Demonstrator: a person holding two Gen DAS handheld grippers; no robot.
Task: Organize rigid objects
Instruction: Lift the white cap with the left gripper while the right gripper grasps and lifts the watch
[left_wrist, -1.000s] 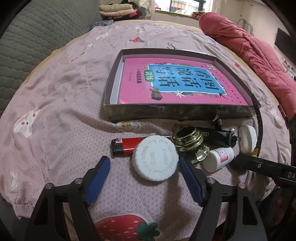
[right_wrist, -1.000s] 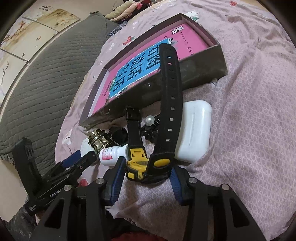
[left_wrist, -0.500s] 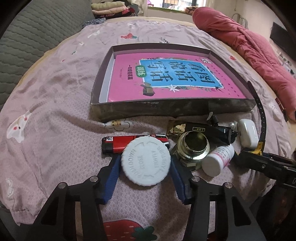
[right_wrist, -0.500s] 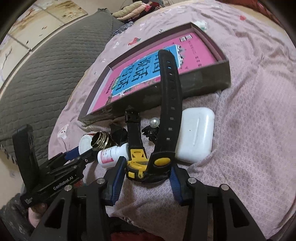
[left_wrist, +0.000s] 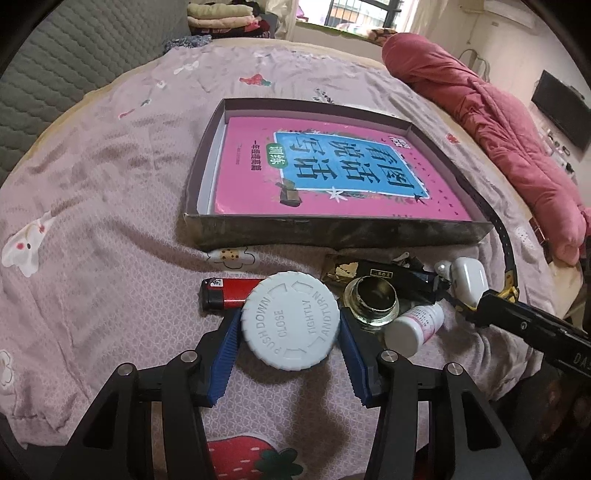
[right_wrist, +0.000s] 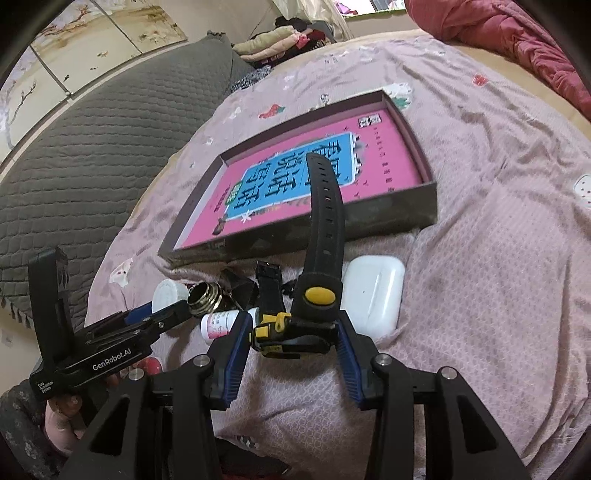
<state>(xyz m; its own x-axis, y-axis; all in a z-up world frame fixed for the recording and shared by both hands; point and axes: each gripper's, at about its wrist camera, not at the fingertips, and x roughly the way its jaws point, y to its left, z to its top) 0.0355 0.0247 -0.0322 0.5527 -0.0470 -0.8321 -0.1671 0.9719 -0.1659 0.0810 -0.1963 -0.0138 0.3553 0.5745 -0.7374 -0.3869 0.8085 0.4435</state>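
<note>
My left gripper (left_wrist: 290, 326) is shut on a white round cap (left_wrist: 290, 321) embossed "PUSH DOWN"; both blue pads press its sides, and whatever lies under the cap is hidden. In the right wrist view the same cap (right_wrist: 168, 293) shows at the left. My right gripper (right_wrist: 291, 334) is shut on a black-and-yellow watch (right_wrist: 295, 328). The watch's long strap (right_wrist: 325, 214) sticks up in front of the dark box (right_wrist: 391, 214). That box (left_wrist: 332, 230) holds a pink book (left_wrist: 314, 166).
Packed between the grippers on the pink bedsheet are a red lighter (left_wrist: 227, 295), a brass-rimmed glass jar (left_wrist: 371, 302), a small white bottle with a pink label (left_wrist: 413, 326), a black item (left_wrist: 391, 273) and a white earbuds case (right_wrist: 373, 295). A red quilt (left_wrist: 498, 110) lies far right.
The left jaws, open around the white cap a second ago, have closed onto it. The right gripper has risen slightly with the watch, tilting its strap higher over the box.
</note>
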